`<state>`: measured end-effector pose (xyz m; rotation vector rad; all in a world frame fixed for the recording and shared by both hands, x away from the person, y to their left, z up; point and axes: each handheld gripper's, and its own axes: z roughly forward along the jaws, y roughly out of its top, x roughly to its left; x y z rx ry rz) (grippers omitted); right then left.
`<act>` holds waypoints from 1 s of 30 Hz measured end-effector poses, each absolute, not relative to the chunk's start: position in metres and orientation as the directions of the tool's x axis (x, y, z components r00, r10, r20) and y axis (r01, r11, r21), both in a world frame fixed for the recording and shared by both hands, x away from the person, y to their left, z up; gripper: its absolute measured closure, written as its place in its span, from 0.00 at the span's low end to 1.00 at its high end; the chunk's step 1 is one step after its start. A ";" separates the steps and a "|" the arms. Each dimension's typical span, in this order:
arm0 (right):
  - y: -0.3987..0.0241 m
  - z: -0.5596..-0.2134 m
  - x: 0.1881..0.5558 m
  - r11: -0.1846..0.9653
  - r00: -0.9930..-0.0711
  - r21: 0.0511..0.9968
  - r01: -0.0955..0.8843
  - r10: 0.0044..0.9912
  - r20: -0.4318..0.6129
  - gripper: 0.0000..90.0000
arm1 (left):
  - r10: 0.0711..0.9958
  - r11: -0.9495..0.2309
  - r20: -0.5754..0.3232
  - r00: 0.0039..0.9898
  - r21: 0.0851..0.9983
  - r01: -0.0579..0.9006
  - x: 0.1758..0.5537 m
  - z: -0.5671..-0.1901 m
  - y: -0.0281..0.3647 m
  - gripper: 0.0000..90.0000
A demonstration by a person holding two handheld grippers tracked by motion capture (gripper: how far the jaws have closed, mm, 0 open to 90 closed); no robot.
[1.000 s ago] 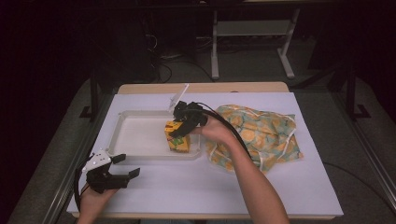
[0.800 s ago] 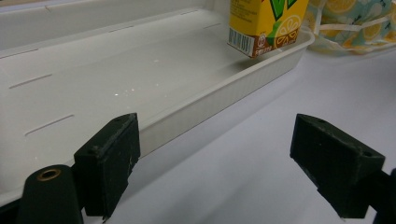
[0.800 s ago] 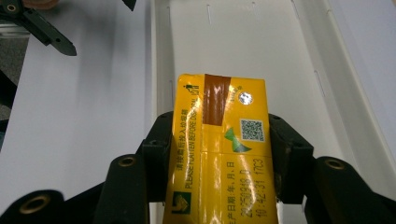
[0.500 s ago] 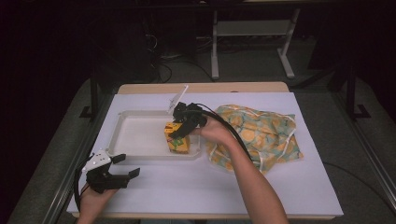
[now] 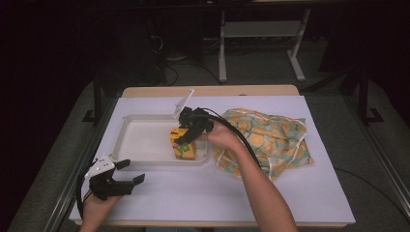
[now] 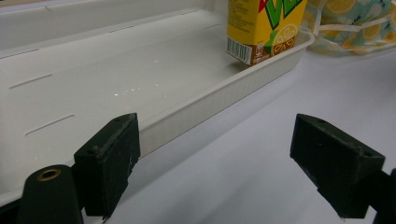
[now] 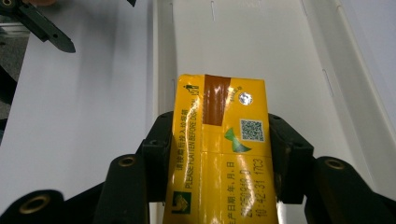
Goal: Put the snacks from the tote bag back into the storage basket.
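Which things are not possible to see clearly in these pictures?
- Juice carton: lower part cut off by the right gripper view's bottom edge; its top by the left gripper view's top edge.
- Patterned bag: contents hidden by its fabric, high view.
- Tray: far rim beyond the left gripper view's edge.

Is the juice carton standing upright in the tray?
Upright: the carton stands on its base in the tray, with the right gripper shut on it.

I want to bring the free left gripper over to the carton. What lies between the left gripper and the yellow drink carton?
In the left gripper view, the tray's near rim and bare floor lie between the left gripper and the yellow drink carton.
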<state>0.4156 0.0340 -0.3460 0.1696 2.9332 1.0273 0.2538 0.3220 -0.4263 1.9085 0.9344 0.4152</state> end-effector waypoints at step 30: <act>0.031 -0.361 0.419 0.777 -0.994 0.621 0.102 0.109 0.027 0.55 | 0.753 -0.266 -0.100 0.650 0.858 0.439 0.254 -0.426 0.321 0.17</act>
